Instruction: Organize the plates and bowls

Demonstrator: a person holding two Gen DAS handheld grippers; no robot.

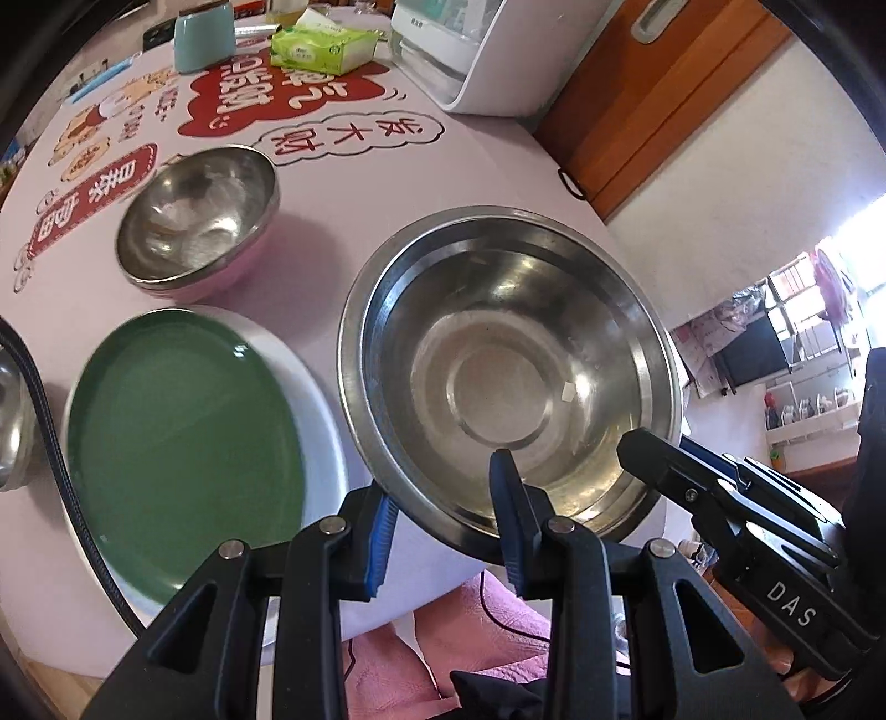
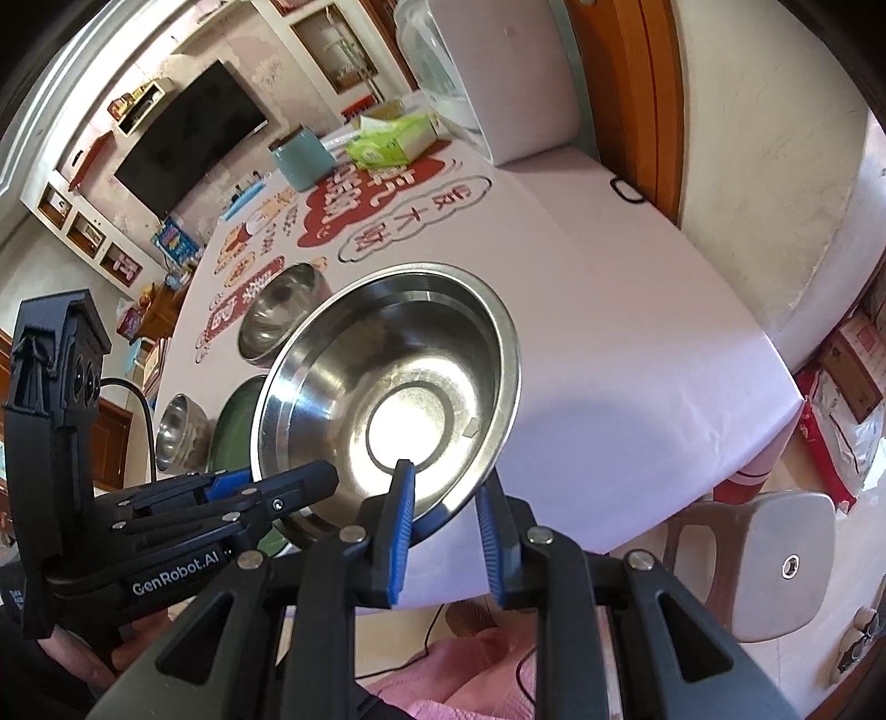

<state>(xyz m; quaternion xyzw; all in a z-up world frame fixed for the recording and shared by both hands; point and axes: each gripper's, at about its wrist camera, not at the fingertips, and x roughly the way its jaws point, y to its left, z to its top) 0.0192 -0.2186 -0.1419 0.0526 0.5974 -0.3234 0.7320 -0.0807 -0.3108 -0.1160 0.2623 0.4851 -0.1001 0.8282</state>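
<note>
A large steel bowl [image 1: 509, 376] [image 2: 398, 387] hangs tilted over the near edge of the table, held by its near rim. My left gripper [image 1: 443, 520] [image 2: 277, 482] is shut on the rim, one blue pad inside the bowl and one outside. My right gripper [image 2: 446, 515] [image 1: 664, 448] is shut on the same rim a little to the right. A green plate [image 1: 183, 426] [image 2: 235, 421] lies on the table left of the bowl. Behind it stands a steel bowl with pink sides [image 1: 194, 216] [image 2: 282, 315]. A small steel bowl [image 1: 14, 426] [image 2: 177, 426] sits at the far left.
A teal canister [image 1: 202, 36], a green tissue pack [image 1: 321, 47] and a white appliance [image 1: 470, 55] stand at the back of the printed tablecloth [image 1: 310, 133]. A grey chair [image 2: 775, 565] stands by the table's right corner. A black cable [image 1: 50, 432] runs past the plate.
</note>
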